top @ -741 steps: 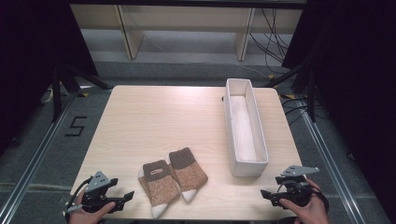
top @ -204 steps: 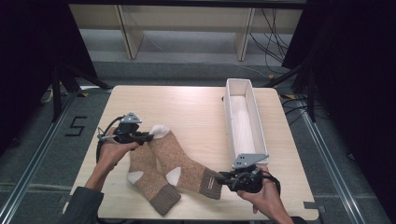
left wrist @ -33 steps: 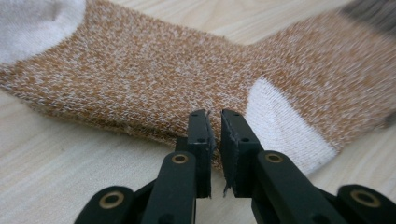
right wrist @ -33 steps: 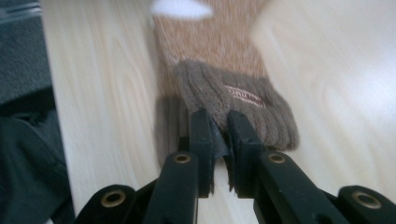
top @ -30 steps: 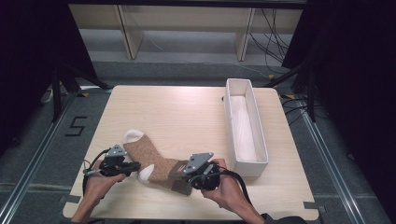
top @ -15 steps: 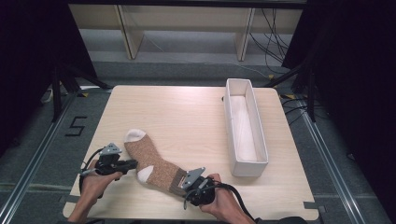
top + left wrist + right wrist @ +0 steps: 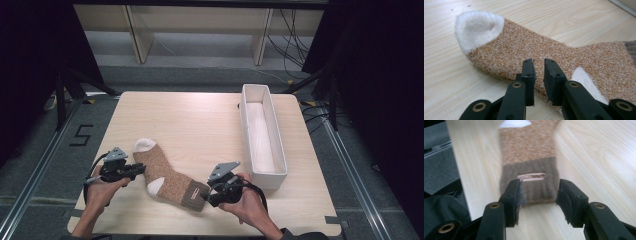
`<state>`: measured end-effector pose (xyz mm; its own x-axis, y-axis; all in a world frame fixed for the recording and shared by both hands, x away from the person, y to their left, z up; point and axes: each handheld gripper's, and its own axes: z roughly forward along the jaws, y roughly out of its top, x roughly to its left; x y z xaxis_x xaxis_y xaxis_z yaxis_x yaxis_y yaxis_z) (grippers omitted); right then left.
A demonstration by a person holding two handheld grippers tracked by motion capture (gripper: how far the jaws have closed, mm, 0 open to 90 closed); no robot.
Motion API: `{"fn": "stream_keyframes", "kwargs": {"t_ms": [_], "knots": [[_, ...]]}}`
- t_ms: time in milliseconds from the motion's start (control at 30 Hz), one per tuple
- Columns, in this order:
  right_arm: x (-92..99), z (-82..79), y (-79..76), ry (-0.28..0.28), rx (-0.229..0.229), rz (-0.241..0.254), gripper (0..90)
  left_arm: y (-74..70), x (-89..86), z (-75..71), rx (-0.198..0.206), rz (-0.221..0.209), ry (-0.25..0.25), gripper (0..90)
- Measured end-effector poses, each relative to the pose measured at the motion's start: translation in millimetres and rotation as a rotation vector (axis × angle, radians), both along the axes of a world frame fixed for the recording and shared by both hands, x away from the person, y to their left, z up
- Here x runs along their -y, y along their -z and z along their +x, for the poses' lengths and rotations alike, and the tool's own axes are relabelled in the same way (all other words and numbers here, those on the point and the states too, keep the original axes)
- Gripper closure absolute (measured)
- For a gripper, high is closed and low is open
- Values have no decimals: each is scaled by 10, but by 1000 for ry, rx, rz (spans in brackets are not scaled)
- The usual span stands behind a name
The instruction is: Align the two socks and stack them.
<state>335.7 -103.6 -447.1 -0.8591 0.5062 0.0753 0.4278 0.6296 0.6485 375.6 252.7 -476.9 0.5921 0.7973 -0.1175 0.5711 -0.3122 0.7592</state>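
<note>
A brown sock (image 7: 167, 170) with a white toe and heel lies flat on the wooden table (image 7: 190, 120). It also appears in the left gripper view (image 7: 524, 47) and the right gripper view (image 7: 529, 147). My left gripper (image 7: 140, 169) (image 7: 539, 61) sits at the foot's near edge, its jaws almost together with sock fabric in the narrow slit. My right gripper (image 7: 209, 194) (image 7: 539, 187) is at the dark cuff (image 7: 530, 170). Its jaws have just been opening. They straddle the cuff without pressing it.
A long white tray (image 7: 243, 120) stands along the table's right side, just beyond the right hand. The table's front edge runs close behind both hands. Dark floor and shelving surround the table.
The right gripper has drawn the cuff toward the front edge and down, then spread its jaws off it. The sock now lies stretched flat. The left gripper has hardly moved.
</note>
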Motion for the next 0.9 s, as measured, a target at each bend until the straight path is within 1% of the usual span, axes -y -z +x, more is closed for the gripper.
{"fn": "stream_keyframes", "kwargs": {"t_ms": [33, 67, 100, 133, 167, 200, 233, 267, 300, 333, 367, 433, 467, 500, 533, 567, 600, 633, 667, 700, 733, 767, 800, 833, 867, 900], "knots": [[20, 5, 2, 25, -17, 1, 506, 0, 15, 6, 5, 8, 0, 798], [31, 18, 16, 38, -24, 15, 499, 0, 22, 18, 5, 15, 12, 805], [39, 22, 11, 55, -43, 12, 484, -1, 32, 30, 4, 18, 13, 813], [49, 34, 12, 61, -44, 14, 475, 0, 33, 49, 1, 23, 25, 818], [57, 55, 23, 60, -31, 16, 468, 9, 47, 63, 10, 18, 12, 823], [56, 75, 35, 51, -19, 19, 459, 4, 49, 79, 8, 24, 11, 827], [59, 95, 51, 55, -5, 18, 453, -5, 46, 98, -1, 38, 24, 828], [52, 98, 56, 75, -14, 22, 446, 5, 62, 113, 8, 33, 17, 829], [39, 102, 61, 82, -22, 22, 442, 3, 62, 136, 11, 53, 20, 829], [28, 115, 73, 68, -15, 21, 438, 7, 64, 166, 11, 56, 20, 828], [20, 131, 95, 51, -1, 13, 433, 10, 73, 191, 14, 60, 9, 828], [-19, 132, 109, 80, -52, 22, 422, 7, 75, 251, 7, 71, 17, 833], [-41, 144, 128, 90, -68, 29, 409, 13, 76, 282, 11, 72, 16, 835], [-49, 180, 156, 88, -61, 36, 400, 7, 82, 308, 8, 83, 8, 837], [-61, 194, 168, 102, -77, 38, 396, 10, 79, 340, 12, 92, 5, 840], [-69, 211, 180, 106, -87, 35, 391, 10, 74, 368, 5, 102, 2, 842], [-86, 216, 193, 126, -115, 32, 388, 16, 64, 395, -3, 105, 5, 844], [-94, 229, 206, 124, -117, 32, 388, 32, 54, 416, -2, 99, -1, 847], [-107, 248, 232, 102, -99, 36, 387, 42, 33, 436, -11, 109, 2, 852], [-115, 229, 224, 122, -130, 21, 387, 56, 22, 449, -20, 116, -4, 855], [-116, 234, 232, 130, -136, 15, 387, 71, 6, 459, -33, 124, 3, 857], [-120, 251, 250, 124, -131, 24, 387, 92, -2, 462, -48, 125, 7, 857], [-120, 260, 255, 132, -132, 13, 385, 128, 2, 466, -53, 125, 8, 857], [-126, 279, 275, 111, -120, 15, 383, 164, 6, 473, -64, 117, 11, 854], [-132, 283, 290, 108, -123, 10, 382, 192, -6, 482, -69, 116, 9, 851], [-132, 293, 308, 102, -118, 9, 382, 207, -23, 486, -76, 97, 11, 851]]}}
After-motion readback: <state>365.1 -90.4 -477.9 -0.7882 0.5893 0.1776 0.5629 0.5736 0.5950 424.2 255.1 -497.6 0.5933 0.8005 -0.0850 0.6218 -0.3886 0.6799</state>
